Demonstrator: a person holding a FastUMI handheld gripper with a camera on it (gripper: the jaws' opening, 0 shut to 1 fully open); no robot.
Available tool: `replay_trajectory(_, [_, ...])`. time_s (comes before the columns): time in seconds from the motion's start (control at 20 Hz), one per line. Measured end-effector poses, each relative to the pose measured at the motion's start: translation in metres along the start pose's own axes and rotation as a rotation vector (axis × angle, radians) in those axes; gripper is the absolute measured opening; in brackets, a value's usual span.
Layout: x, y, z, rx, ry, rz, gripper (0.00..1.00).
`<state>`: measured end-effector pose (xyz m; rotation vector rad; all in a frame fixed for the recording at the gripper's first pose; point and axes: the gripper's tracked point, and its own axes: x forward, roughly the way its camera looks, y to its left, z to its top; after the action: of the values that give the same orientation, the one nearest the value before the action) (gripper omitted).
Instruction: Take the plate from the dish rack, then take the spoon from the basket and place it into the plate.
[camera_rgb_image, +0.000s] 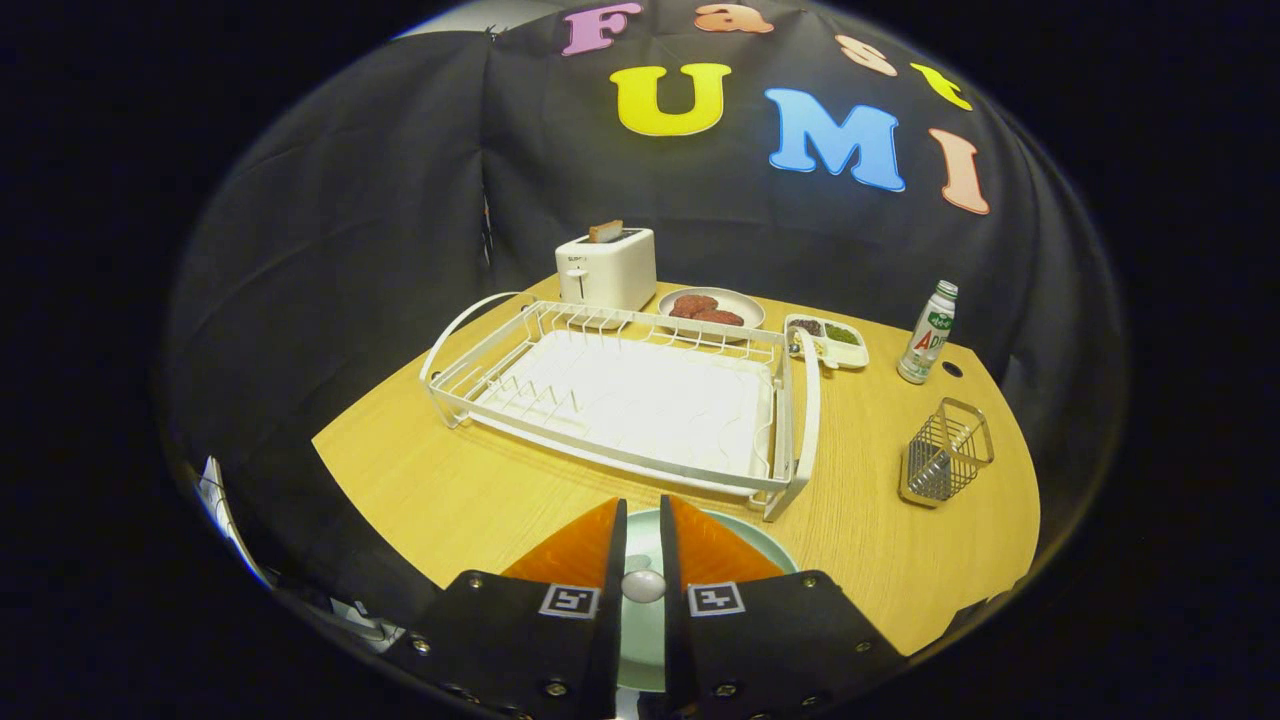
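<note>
- Tongs (642, 520) first: the two fingers stood close together with a narrow gap, and in that gap sat the silvery spoon (643, 585), its rounded end showing between them; whether both fingers pressed on it, I could not tell.
- Round wooden table (480, 490) carried everything, light-grained and bare on the near left.
- White wire dish rack (620, 395) with its white drip tray lay just beyond the fingertips, no dishes standing in it.
- Pale green round plate (770, 545) lay flat on the table under the fingers, its rim almost touching the rack's near corner.
- White toaster (607, 268) stood behind the rack, a slice poking up.
- Grey plate of brown patties (712, 305) sat right of the toaster.
- Small wire mesh basket (945, 452) stood well right of the rack, apart from the tongs.
- White divided dish (826, 340) and green-labelled bottle (927, 332) stood beyond it.
</note>
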<state>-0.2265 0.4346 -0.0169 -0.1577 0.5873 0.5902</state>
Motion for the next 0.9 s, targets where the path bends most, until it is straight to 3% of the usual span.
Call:
replay_trajectory(0.35, [-0.001,-0.012,0.011,-0.008,-0.017,-0.024,0.18])
replay_trajectory(0.5, [-0.008,-0.019,0.027,-0.009,-0.058,-0.05,0.29])
replay_trajectory(0.9, [-0.01,-0.024,0.039,0.017,-0.078,-0.065,0.29])
